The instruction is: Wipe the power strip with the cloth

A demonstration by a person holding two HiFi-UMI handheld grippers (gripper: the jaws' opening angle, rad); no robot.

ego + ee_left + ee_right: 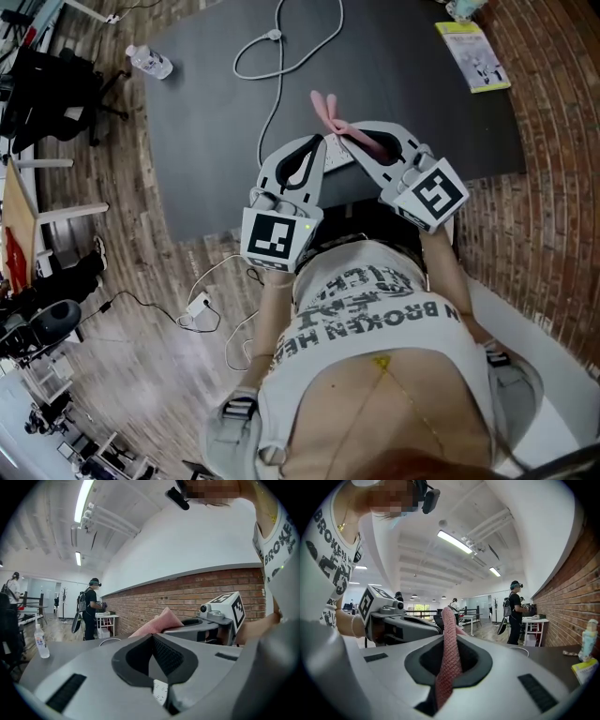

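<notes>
Table [206, 112]: power strip [337, 154] being flanked at near edge.
Long axis seemingly left-right, just below tips; pink cloth [328, 111] being pinched by right gripper [354, 136] fingers; left gripper [317, 142] fingers being held closed, empty.

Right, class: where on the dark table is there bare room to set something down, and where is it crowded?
Bare: the stretch between water bottle, white cable and the left edge of the table; also between cable and booklet. Crowded: the near edge, where left gripper, right gripper, cloth and power strip meet.
</notes>
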